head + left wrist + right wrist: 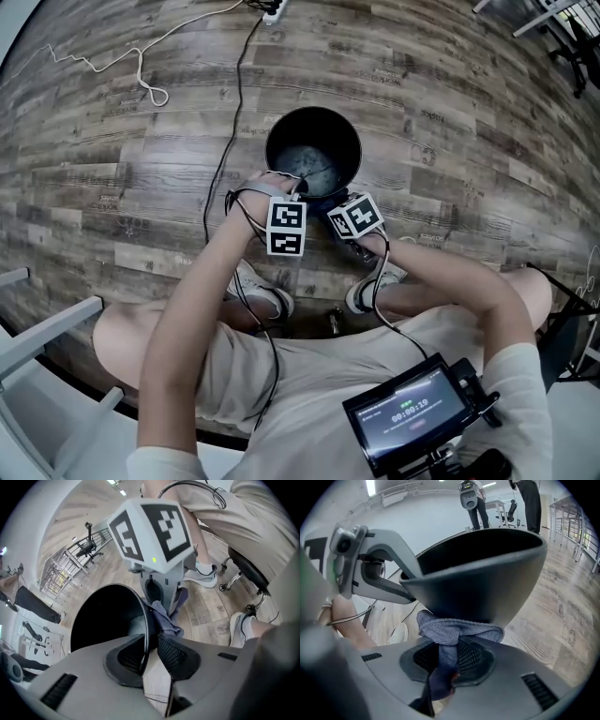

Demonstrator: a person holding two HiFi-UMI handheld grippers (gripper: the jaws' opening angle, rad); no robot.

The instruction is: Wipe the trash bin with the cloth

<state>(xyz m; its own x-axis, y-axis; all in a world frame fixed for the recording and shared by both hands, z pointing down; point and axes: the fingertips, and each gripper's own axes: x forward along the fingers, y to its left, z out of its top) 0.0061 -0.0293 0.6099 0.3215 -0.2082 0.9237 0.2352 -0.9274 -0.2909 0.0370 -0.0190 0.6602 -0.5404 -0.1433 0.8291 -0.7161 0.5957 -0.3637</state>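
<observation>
In the head view, marker cubes (pixel 287 226) hide the trash bin's (pixel 314 110) near rim.

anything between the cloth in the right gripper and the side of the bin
Nothing visible does. The cloth pinched in the right gripper is bunched directly against the outer wall of the trash bin, below its rim. The left gripper grips the rim off to one side, clear of that spot.

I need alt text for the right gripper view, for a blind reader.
The right tongs hold a blue-grey cloth pressed against the outer wall of a black trash bin. At upper left, the left tongs grip the bin's rim.
</observation>
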